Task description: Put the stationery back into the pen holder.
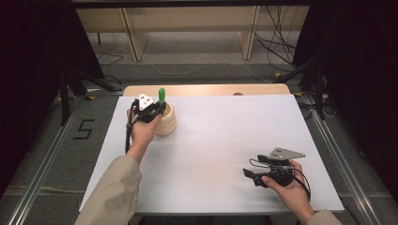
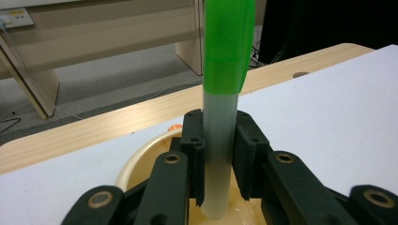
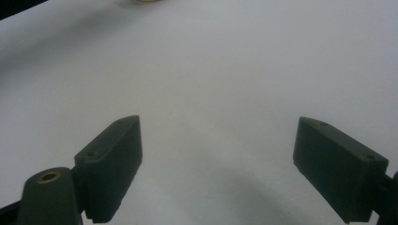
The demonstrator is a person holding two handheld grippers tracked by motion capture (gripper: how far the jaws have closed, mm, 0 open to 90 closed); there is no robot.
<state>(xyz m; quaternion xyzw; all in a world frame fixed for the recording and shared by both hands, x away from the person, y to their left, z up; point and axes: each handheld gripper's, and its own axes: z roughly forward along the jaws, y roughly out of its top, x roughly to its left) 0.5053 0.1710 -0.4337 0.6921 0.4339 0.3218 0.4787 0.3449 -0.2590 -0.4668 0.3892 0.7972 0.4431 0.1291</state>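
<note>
A: Grippers first. The left gripper [image 2: 219, 154] has its two black jaws clamped on a pen [image 2: 220, 140], a translucent grey barrel with a bright green cap [image 2: 228, 42]. The pen stands upright, cap at the top, with the jaws meeting the barrel below the cap.

B: And the other one?

A: The right gripper [image 3: 218, 168] is spread wide with nothing between the jaws, just white sheet beneath. In the high view it sits low near the front right of the table, held in the person's right hand [image 1: 290, 187].

B: Where is the pen, then?

A: Over a cream round holder [image 1: 167, 123] at the far left of the white sheet [image 1: 225, 140]. Its lower end reaches inside the rim; whether it touches the bottom I cannot tell.

B: How should it handle?

A: My guess is light, stiff and smooth, so it could slide or pivot between flat pads if the squeeze is slack. Mid-barrel, where it is taken now, looks the right place; the cap may pull off if gripped instead.

B: Anything beyond?

A: Wooden table edge [image 2: 117, 126] behind the sheet, then floor with cables [image 1: 281, 42].
</note>
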